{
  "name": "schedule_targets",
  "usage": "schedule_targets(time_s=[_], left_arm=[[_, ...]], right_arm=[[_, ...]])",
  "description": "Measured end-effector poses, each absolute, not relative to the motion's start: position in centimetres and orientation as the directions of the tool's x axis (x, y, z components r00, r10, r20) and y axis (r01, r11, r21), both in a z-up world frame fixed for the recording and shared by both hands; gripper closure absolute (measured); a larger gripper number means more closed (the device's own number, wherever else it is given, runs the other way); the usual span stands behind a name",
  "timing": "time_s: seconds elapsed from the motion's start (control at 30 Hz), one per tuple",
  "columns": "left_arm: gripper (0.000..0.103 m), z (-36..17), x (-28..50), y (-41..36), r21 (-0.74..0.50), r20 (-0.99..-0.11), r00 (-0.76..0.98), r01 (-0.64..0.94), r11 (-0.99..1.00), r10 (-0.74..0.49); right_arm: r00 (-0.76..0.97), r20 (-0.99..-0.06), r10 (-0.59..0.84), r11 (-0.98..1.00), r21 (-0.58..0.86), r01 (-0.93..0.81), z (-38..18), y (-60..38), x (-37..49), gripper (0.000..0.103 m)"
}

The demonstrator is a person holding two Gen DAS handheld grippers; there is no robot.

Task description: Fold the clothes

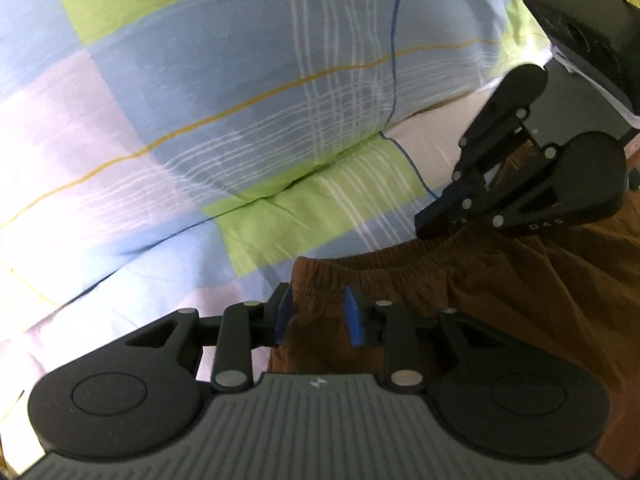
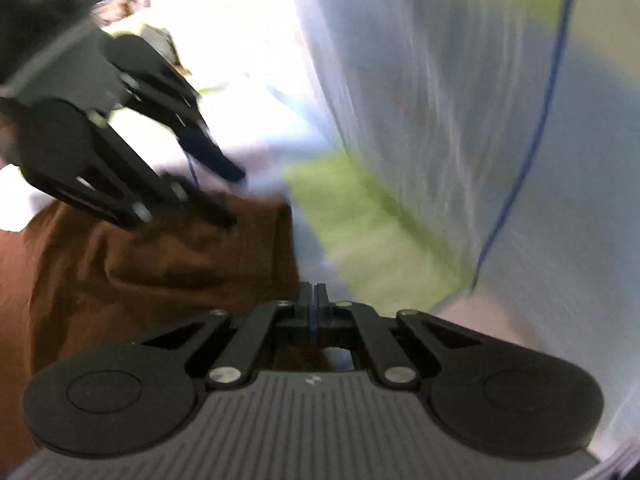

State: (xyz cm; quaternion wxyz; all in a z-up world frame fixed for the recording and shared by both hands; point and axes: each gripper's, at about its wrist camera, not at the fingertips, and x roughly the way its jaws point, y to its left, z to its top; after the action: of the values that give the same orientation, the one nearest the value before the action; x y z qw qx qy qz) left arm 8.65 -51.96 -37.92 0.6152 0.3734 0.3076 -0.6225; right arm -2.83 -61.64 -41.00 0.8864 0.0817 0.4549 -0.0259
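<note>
Under me lies a checked bed sheet of pale blue, lime green and white cotton (image 1: 240, 92), rumpled and soft, with a padded fold rising behind. Nearest my left gripper (image 1: 320, 316) is the brown cloth garment with a gathered elastic waistband (image 1: 400, 276), lying flat on the sheet. My left blue pads (image 1: 353, 316) stand partly apart astride the waistband corner, cloth between them, not yet pressed as far as I can see. Further along the same band, my right gripper (image 2: 314, 300) has its pads closed together; its own blurred view shows no cloth in them, so whether it has any I cannot tell. I judge the garment light, limp and prone to sag; the thick elastic hem gives the firmest hold.
</note>
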Motion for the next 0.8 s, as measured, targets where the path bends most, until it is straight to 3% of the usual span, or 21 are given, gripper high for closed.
schedule_targets(time_s=[0.03,0.1,0.3,0.43,0.5,0.67,0.8], left_arm=[[0.068,-37.8,8.6,-51.8,0.070,-0.842,0.031,0.996,-0.051,-0.538],[0.068,-37.8,8.6,-51.5,0.050,-0.849,0.018,0.998,-0.047,-0.529],[0.068,-38.4,8.2,-51.2,0.020,-0.867,-0.010,0.998,-0.055,-0.498],[0.068,-39.6,8.3,-50.9,0.011,-0.882,-0.005,0.999,-0.031,-0.471],[0.068,-39.5,8.2,-50.8,0.026,-0.877,0.012,0.999,-0.021,-0.480],[0.063,-38.9,8.1,-50.8,0.058,-0.857,0.046,0.998,-0.008,-0.513],[0.060,-39.2,8.2,-51.6,0.076,-0.856,0.070,0.997,0.011,-0.512]], right_arm=[[0.616,-0.782,0.095,0.967,0.219,0.129,-40.9,-62.1,-3.1,0.096],[0.686,-0.707,0.169,0.931,0.343,0.125,-40.4,-62.5,-3.0,0.081],[0.621,-0.746,0.240,0.935,0.349,0.059,-42.7,-62.1,0.6,0.081],[0.610,-0.747,0.264,0.917,0.390,0.080,-43.6,-62.6,0.9,0.089],[0.616,-0.749,0.242,0.930,0.361,0.075,-43.2,-62.6,0.9,0.098],[0.708,-0.694,0.133,0.979,0.201,0.014,-41.0,-61.2,-0.1,0.100],[0.723,-0.691,-0.019,0.987,0.102,0.124,-40.6,-61.9,-0.6,0.103]])
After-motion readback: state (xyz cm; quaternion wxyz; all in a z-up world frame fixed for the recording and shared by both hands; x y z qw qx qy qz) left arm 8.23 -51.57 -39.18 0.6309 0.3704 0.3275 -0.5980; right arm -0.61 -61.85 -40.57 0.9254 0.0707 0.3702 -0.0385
